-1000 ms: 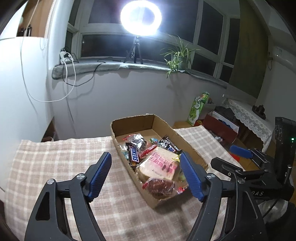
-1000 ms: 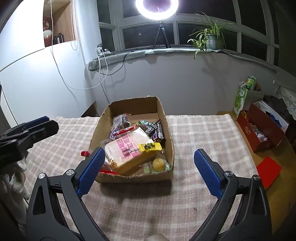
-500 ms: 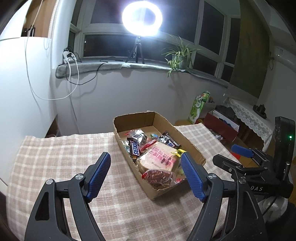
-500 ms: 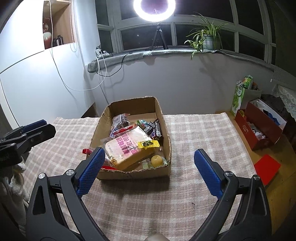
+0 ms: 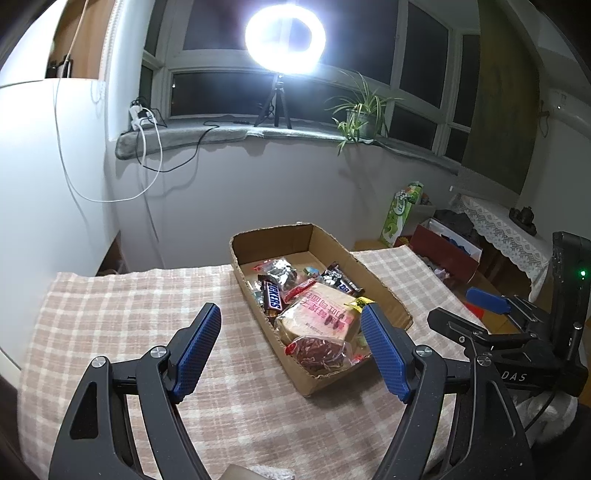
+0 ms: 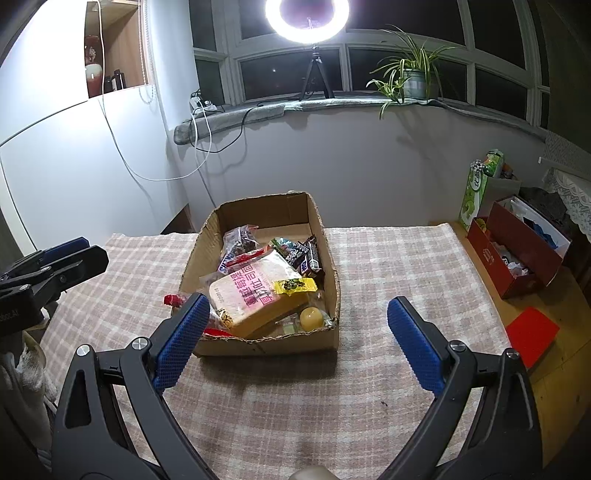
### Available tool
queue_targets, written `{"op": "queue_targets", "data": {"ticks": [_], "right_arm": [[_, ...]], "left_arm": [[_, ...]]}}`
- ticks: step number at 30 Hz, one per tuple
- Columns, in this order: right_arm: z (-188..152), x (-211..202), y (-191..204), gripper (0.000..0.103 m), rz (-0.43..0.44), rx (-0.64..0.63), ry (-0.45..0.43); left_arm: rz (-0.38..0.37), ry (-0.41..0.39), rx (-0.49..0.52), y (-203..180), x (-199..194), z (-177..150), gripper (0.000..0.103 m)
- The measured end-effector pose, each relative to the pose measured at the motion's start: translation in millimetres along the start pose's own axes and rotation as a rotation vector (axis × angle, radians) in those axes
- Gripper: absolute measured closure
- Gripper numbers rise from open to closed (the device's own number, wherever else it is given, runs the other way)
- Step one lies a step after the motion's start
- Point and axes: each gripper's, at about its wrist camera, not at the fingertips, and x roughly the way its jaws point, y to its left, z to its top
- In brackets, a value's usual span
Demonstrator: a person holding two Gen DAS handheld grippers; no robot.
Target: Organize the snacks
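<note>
A shallow cardboard box (image 5: 380,291) (image 6: 258,341) stands on the checked tablecloth (image 5: 147,314) (image 6: 388,277), full of snacks. A large pink-labelled bread pack (image 5: 319,314) (image 6: 255,293) lies on top. Beside it are a Snickers bar (image 5: 273,293), a red-brown packet (image 5: 319,352) at the near end, dark candy bars (image 6: 308,254) and a yellow ball (image 6: 310,318). My left gripper (image 5: 291,349) is open and empty, held above the table before the box. My right gripper (image 6: 295,345) is open and empty, before the box's near wall.
A red box (image 6: 517,251) and a green carton (image 6: 474,192) stand on the floor to the right, with a red flat item (image 6: 532,330) near the table edge. A wall, a windowsill with cables, a ring light (image 6: 306,14) and a plant (image 6: 410,70) lie behind.
Both grippers have drawn back and risen a little from the box, so it looks smaller and farther. Both stay open. The snacks have not moved.
</note>
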Motion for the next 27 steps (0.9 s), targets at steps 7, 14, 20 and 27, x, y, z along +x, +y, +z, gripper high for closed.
{"op": "queue_targets", "data": {"ticks": [7,14,20,27], "right_arm": [[0.1,0.1,-0.3,0.004,-0.002,-0.003,0.0],[0.4,2.0,-0.7,0.004,0.002,-0.003,0.001],[0.3,1.6,-1.9,0.004,-0.001,-0.001,0.002],[-5.3,1.9,-7.3,0.004,-0.008,0.007,0.009]], "left_arm": [[-0.001,0.005,0.0,-0.5,0.3,-0.5,0.024],[0.001,0.004,-0.002,0.7,-0.7,-1.3,0.024],[0.0,0.007,0.001,-0.1,-0.2,-1.2,0.024],[0.001,-0.001,0.002,-0.8,-0.6,-1.1,0.024]]}}
